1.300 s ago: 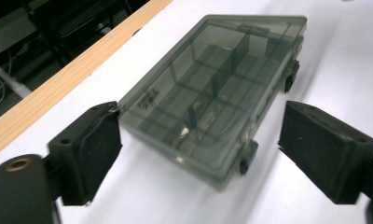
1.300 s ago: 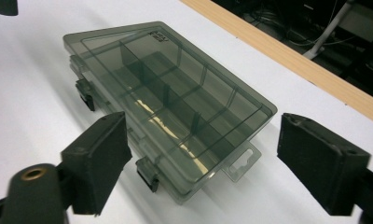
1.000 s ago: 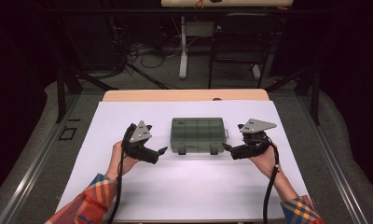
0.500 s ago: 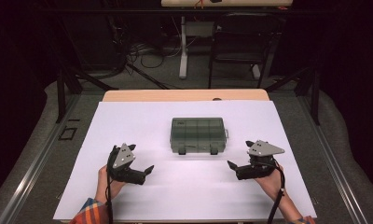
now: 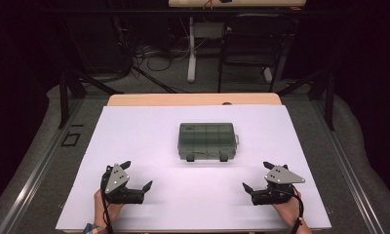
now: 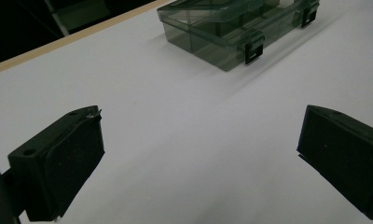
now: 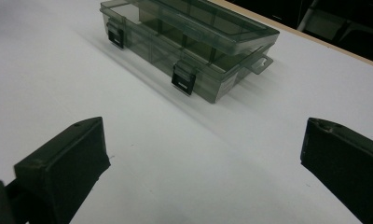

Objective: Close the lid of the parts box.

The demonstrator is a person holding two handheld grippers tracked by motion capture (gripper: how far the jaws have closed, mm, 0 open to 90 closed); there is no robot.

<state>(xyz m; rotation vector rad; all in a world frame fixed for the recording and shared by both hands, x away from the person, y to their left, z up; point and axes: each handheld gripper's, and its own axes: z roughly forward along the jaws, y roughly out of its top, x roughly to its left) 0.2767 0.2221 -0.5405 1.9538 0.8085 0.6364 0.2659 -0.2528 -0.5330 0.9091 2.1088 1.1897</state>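
Box (image 5: 207,141) lies on the tabletop (image 5: 134,131), midway across it, latches toward the person. Left gripper (image 5: 136,184) rests near the front edge, left of the box and well apart from it; right gripper (image 5: 257,177) sits opposite, at the front right.

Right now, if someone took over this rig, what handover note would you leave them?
Left tongs: open, nothing between the jaws, low over the white table near its front left.
Right tongs: open and empty, jaws just finished opening wide, near the front right.
Compartment box: grey, see-through, at the table's middle, lid down, two black latches on the side facing the person. Neither tongs touches it.
Done: box sits closed; whether the latches are fully snapped cannot be told.
Left: probably nothing more than a check of the latches, judging by both hands resting apart from the box.
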